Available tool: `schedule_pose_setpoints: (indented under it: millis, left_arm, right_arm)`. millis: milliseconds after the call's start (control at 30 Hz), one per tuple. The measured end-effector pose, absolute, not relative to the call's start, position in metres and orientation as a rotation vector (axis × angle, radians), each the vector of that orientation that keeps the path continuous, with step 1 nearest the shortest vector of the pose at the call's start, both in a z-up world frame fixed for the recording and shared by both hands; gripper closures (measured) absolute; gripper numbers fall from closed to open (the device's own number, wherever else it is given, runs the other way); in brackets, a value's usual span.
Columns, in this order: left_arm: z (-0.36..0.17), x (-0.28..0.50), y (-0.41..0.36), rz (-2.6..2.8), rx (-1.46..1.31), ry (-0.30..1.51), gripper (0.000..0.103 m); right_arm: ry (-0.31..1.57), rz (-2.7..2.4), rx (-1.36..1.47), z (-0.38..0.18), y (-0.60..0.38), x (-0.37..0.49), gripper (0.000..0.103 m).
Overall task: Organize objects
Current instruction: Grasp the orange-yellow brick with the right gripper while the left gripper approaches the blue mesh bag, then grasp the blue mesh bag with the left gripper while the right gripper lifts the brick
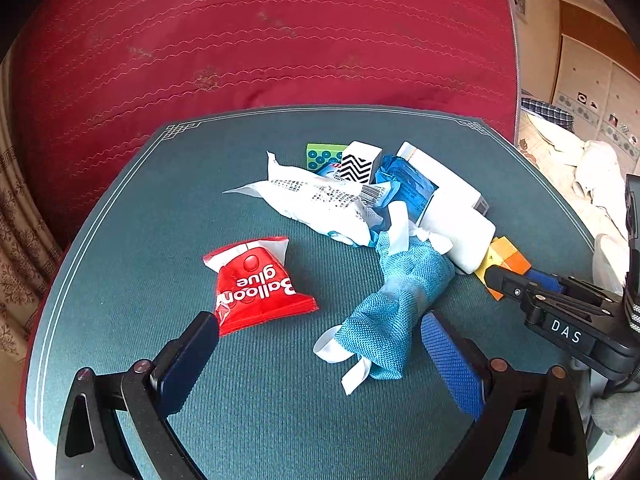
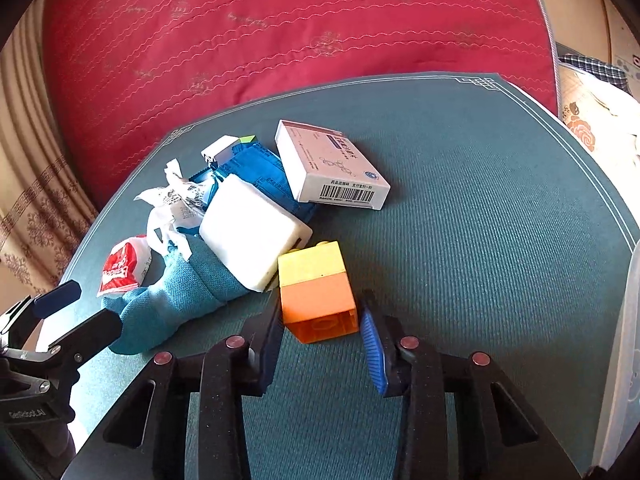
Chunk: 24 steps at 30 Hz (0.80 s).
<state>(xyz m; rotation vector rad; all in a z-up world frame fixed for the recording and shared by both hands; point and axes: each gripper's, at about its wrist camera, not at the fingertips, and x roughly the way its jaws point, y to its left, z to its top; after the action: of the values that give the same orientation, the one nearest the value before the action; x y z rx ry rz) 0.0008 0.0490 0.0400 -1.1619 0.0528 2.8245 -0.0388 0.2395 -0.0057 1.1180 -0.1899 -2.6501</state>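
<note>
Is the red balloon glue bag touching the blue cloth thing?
Apart. The left wrist view shows bare green mat between the red balloon glue bag and the blue cloth bundle.

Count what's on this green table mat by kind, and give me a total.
Soft packets: 3 (red Balloon glue packet, white printed plastic packet, blue foil packet)
Boxes: 4 (white barcode carton, black-zigzag white box, green dotted box, plain white block)
Joined bricks: 2 (yellow plastic toy brick, orange plastic toy brick)
Cloth: 1 (teal knitted cloth bundle)
Total: 10
</note>
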Motion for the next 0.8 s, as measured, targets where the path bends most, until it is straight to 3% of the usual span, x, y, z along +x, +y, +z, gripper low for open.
schedule_pose_setpoints:
  millis: [467,800]
  left_arm:
    - [0.026,-0.023,0.091,2.739,-1.155,0.225,0.002]
    - [0.011,-0.033,0.104,2.670,-1.229,0.251,0.026]
  right_arm:
    - [-0.252,-2.709,1.062,-0.001,0.256,-0.031,0.067]
    - [-0.281,-2.698,1.069,-0.003,0.258,-0.033,0.066]
